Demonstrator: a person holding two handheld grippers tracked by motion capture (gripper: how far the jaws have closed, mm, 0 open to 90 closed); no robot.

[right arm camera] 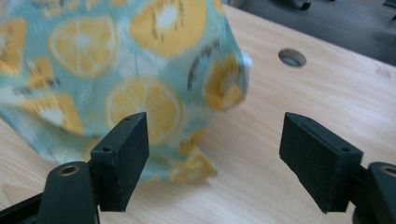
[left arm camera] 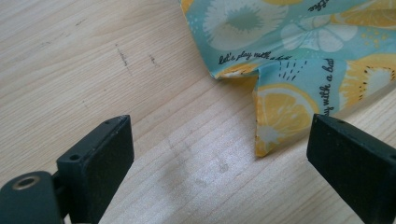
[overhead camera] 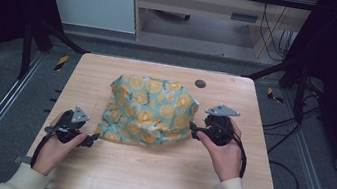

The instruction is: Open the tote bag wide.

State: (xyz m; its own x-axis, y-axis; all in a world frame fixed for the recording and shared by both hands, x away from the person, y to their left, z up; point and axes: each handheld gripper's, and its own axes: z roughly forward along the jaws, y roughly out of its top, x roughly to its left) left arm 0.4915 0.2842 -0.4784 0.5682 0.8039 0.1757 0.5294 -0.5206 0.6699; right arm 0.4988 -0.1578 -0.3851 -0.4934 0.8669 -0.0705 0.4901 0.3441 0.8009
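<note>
Crumpled lemon-print cloth [overhead camera: 147, 111] on table [overhead camera: 144, 177].
Left gripper [overhead camera: 90, 140] and right gripper [overhead camera: 195, 130] flank cloth, jaws wide apart, holding nothing.

A crumpled teal cloth [overhead camera: 147, 111] with orange-slice print lies mid-table [overhead camera: 145, 172]. The left gripper [overhead camera: 91, 139] sits at its near-left corner, the right gripper [overhead camera: 193, 129] at its right edge; 2 hands hold them.
</note>
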